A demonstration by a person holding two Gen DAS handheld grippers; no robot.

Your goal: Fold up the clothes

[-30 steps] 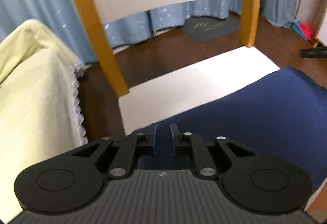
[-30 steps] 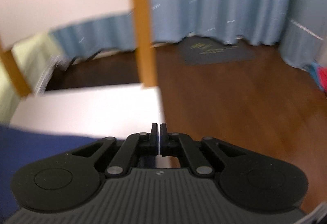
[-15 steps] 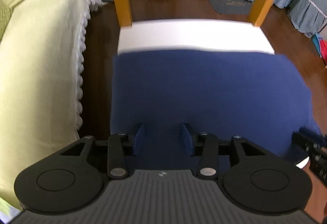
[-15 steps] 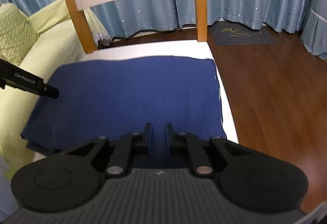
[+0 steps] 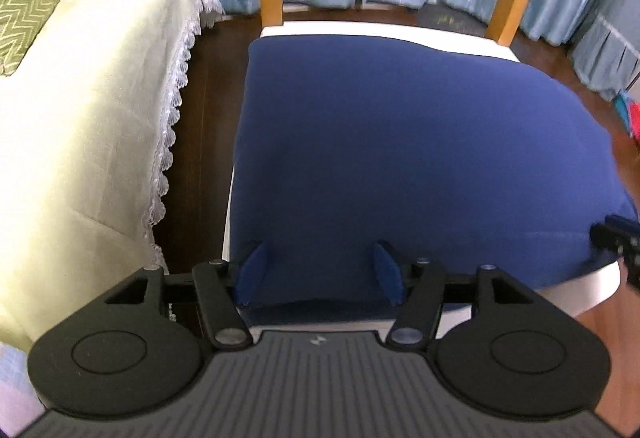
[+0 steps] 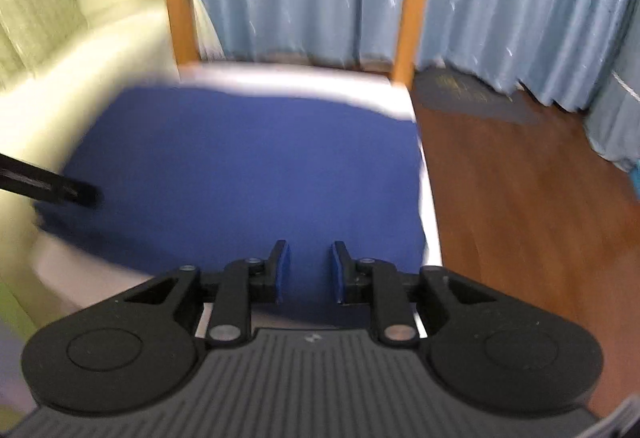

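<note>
Left tongs [image 5: 320, 270] spread, just opened, over near edge of navy cloth [image 5: 400, 142]; right tongs [image 6: 306, 270] slightly parted, nothing pinched; chair seat [image 5: 592, 286] mostly hidden; right view blurred.

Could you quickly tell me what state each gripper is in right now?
Left gripper: open, jaws just widened over the blue cloth, gripping nothing.
Right gripper: open, narrower gap, holding nothing.

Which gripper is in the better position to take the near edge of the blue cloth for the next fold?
Probably left. The left gripper has just been opening and stands wide around the near edge of the blue cloth, pads not pressing. The right gripper is open narrower, near the right corner.
</note>
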